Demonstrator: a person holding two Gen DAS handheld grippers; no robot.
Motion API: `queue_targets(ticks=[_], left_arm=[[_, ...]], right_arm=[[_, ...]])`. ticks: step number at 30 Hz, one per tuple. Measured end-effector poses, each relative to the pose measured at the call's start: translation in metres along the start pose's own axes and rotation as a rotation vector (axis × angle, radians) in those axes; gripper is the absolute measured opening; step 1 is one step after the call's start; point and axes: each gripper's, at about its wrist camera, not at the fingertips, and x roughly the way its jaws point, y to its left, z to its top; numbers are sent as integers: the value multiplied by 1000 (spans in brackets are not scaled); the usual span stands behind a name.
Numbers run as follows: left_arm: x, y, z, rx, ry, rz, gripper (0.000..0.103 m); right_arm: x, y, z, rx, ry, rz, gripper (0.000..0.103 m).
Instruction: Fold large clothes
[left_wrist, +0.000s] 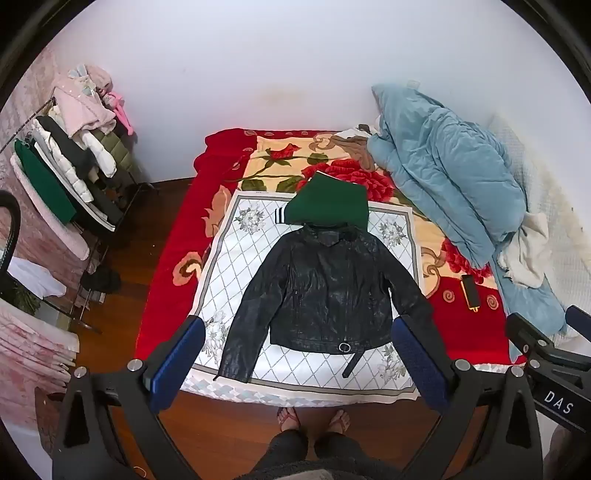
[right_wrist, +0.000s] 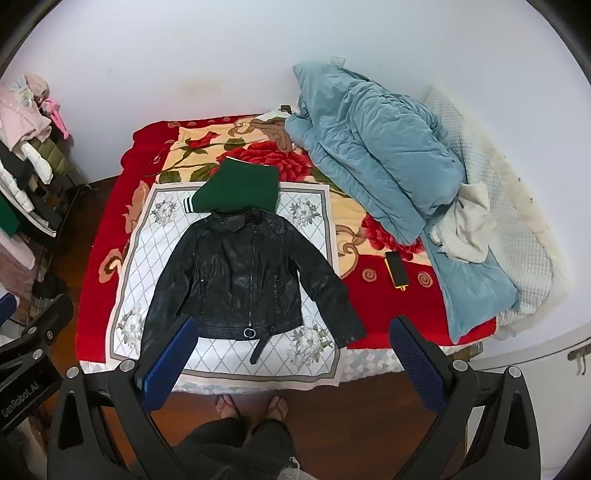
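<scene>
A black leather jacket (left_wrist: 325, 291) lies flat, front up, sleeves spread, on a white diamond-patterned cloth (left_wrist: 236, 266) on the bed. It also shows in the right wrist view (right_wrist: 243, 280). A folded green garment (left_wrist: 332, 203) lies just beyond its collar. My left gripper (left_wrist: 299, 328) is open and empty, held high above the jacket's hem. My right gripper (right_wrist: 291, 332) is open and empty, above the bed's near edge by the jacket's right sleeve.
A red floral blanket (left_wrist: 170, 295) covers the bed. A blue quilt (left_wrist: 450, 177) is heaped at the right, a phone (left_wrist: 470, 288) beside it. A clothes rack (left_wrist: 70, 166) stands at the left. The person's feet (left_wrist: 314, 419) stand on the wooden floor.
</scene>
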Motion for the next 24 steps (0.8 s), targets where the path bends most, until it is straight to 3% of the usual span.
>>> queue_targets(ticks=[24], left_arm=[[-4,0,4,-4,-7,-7,103]], right_arm=[[3,-1,6,-1,-5,12,103]])
